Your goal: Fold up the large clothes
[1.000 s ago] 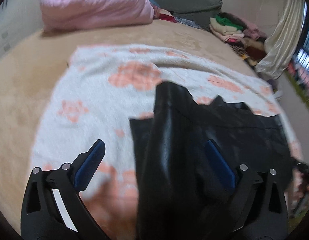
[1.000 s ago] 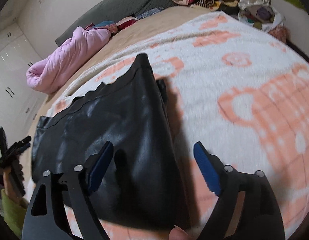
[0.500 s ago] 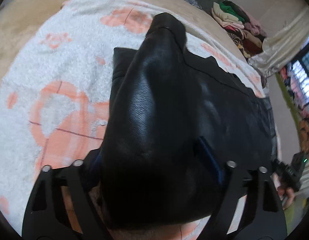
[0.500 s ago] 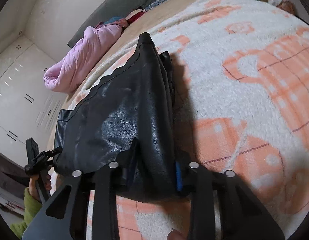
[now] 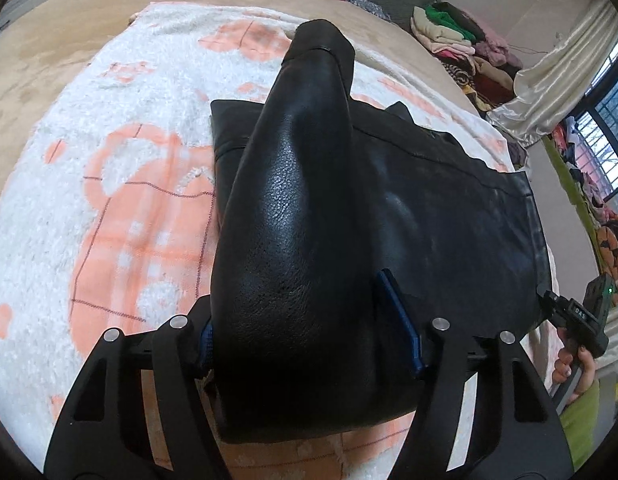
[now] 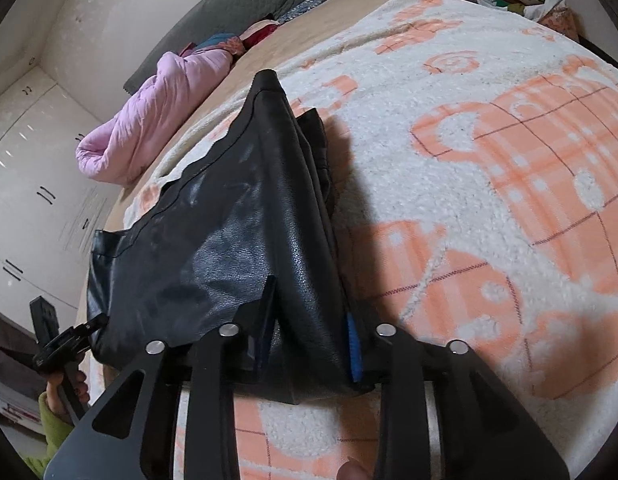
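Observation:
A black leather garment (image 5: pixel 429 208) lies on a white and orange blanket (image 5: pixel 109 168) on the bed. Its near edge bulges up as a thick fold between the blue pads of my left gripper (image 5: pixel 309 332), whose jaws stand wide around it. In the right wrist view the same garment (image 6: pixel 213 248) reaches from the far tip to my right gripper (image 6: pixel 309 344), whose fingers are closed in on a raised fold of its near corner. Each gripper shows small at the other view's edge, the right one (image 5: pixel 581 320) and the left one (image 6: pixel 65 344).
A rolled pink quilt (image 6: pixel 149 128) and a grey headboard cushion (image 6: pixel 237 4) lie at the far end of the tan bed. A pile of clothes (image 5: pixel 465 44) and a cream curtain (image 5: pixel 549 80) stand at the far right. White wardrobe doors (image 6: pixel 25 184) are at the left.
Both grippers moved down onto the garment's near edge. The right gripper's jaws closed on a fold of leather; the leather now bulges up between the left gripper's fingers.

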Demonstrator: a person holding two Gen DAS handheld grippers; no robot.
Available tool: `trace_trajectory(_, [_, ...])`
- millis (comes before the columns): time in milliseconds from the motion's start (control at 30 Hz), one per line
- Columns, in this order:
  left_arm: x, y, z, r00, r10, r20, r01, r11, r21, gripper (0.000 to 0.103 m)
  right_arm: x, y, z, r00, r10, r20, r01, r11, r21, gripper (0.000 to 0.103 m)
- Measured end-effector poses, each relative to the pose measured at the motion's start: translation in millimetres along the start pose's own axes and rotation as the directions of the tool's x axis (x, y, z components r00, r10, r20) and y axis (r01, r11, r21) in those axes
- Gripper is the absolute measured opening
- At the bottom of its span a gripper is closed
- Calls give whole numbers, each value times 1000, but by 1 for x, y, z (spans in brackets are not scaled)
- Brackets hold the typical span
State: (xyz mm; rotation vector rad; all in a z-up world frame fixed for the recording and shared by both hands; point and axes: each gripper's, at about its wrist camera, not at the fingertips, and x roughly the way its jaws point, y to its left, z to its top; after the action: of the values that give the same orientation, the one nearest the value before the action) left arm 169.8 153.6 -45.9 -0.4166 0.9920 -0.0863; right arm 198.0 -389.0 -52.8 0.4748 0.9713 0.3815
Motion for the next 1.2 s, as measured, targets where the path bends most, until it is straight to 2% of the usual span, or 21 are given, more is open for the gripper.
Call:
trace_trajectory(67, [2, 1, 3, 1000, 1, -2, -1, 1000, -1, 61, -4, 9, 0, 998, -56, 19, 57, 998, -25, 47])
trace_trajectory(167, [2, 1, 3, 1000, 2, -3, -2, 1000, -2, 63, -18, 17, -4, 994, -90, 67, 93, 994, -49, 56])
trace_trajectory(200, [2, 1, 4, 1000, 3, -4, -3, 1000, -3, 63, -22, 19, -6, 991, -99, 85, 103, 993, -54, 62])
trace_trajectory(333, [-2, 0, 5, 1000, 14, 3, -14, 1000, 0, 65, -43, 41, -12, 973, -137, 183, 159, 981, -109, 67])
trace_trajectory(500, [-7, 1, 7, 998, 50, 28, -51, 999, 16, 69, -44, 91, -23, 973, -99, 207, 149, 958, -246, 65])
trace_trajectory(567, [-11, 2, 9, 996, 72, 48, -73, 997, 23, 74, -36, 113, -29, 981, -67, 184, 120, 947, -297, 57])
trace_trajectory(800, [-15, 11, 10, 993, 95, 65, -96, 995, 6, 79, 14, 197, -58, 999, 3, 51, 21, 881, -473, 54])
trace_trajectory(933, [-14, 8, 11, 991, 110, 70, -111, 994, 12, 81, 42, 231, -76, 999, -47, 18, 49, 830, -555, 49])
trace_trajectory(1067, [-12, 13, 13, 991, 119, 68, -120, 993, 9, 84, 73, 231, -82, 988, -151, -43, 104, 835, -540, 49])
trace_trajectory(1133, [-10, 15, 17, 991, 117, 62, -118, 993, 0, 86, 85, 226, -82, 983, -172, -65, 116, 854, -507, 49])
trace_trajectory(1200, [-7, 16, 22, 992, 116, 59, -116, 993, -5, 86, 96, 225, -85, 980, -186, -71, 126, 854, -505, 49])
